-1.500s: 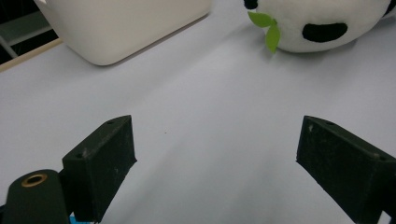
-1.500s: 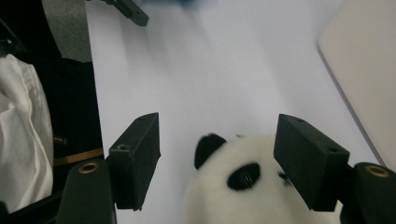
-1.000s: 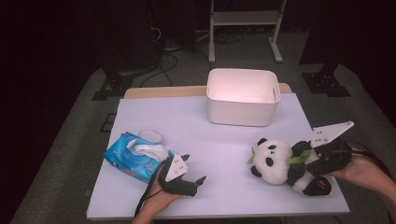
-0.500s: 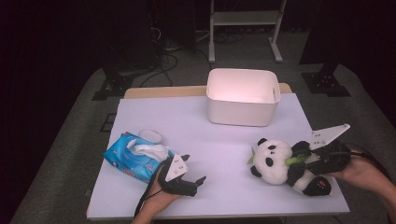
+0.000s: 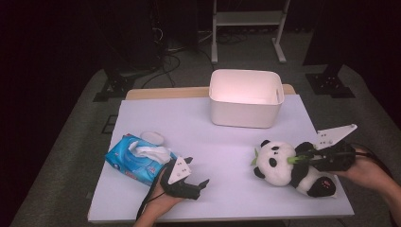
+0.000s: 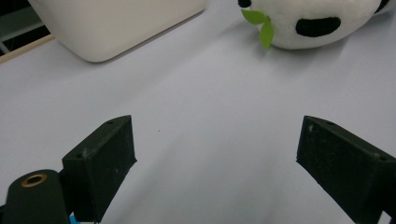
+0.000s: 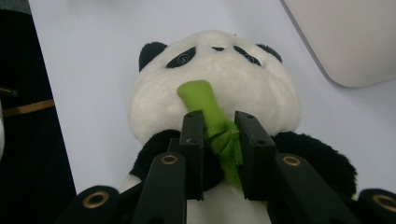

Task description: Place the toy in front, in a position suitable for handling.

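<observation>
The right tongs (image 7: pixel 218 140) are clamped on the green bamboo stalk (image 7: pixel 212 122) of the panda toy (image 5: pixel 288 166), which lies on the worktop (image 5: pixel 222 142). Left tongs (image 5: pixel 191 187) rest spread apart, holding nothing. Grasp looks made; lifting into the white bin (image 5: pixel 246 97) seems left.

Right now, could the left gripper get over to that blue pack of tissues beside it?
Probably yes. The left gripper rests open on the white table, and the blue tissue pack lies right beside that hand, with nothing between them. It points away from the pack, so the hand would need to turn.
</observation>
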The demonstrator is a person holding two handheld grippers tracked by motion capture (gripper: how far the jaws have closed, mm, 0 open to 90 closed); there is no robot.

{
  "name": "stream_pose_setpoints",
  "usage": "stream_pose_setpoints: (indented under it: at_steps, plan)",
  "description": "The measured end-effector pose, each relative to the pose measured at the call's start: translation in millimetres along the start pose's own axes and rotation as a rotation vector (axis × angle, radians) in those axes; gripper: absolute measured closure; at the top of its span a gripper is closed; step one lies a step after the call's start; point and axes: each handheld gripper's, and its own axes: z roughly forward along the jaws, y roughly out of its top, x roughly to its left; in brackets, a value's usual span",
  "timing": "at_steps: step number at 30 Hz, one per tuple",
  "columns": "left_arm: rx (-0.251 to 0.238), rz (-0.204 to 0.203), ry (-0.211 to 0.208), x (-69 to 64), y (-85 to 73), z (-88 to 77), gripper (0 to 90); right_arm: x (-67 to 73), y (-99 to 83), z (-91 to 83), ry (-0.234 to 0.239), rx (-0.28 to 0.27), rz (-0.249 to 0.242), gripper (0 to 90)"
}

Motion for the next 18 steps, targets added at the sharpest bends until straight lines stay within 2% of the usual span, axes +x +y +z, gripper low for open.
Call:
stream_pose_setpoints:
  at_steps: [5,10,13,14,18]
  plan:
    - [0.018,-0.007,0.002,0.9,-1.4,1.9,10.4,-5.4,6.4,-3.9,0.002,-0.017,-0.013,75.6]
    - [0.009,-0.02,-0.001,1.3,-0.2,0.7,10.4,-1.7,21.3,-4.4,0.022,-0.057,-0.049,78.2]
    - [0.006,-0.016,0.0,1.1,0.1,-0.1,10.4,1.5,34.6,0.8,0.05,-0.056,-0.085,80.3]
    - [0.005,-0.015,0.0,0.9,0.3,-1.2,10.4,2.9,43.8,7.3,0.071,-0.056,-0.113,82.2]
    - [0.001,-0.012,-0.001,1.5,0.1,-2.7,10.4,1.3,48.8,11.8,0.084,-0.042,-0.119,83.4]
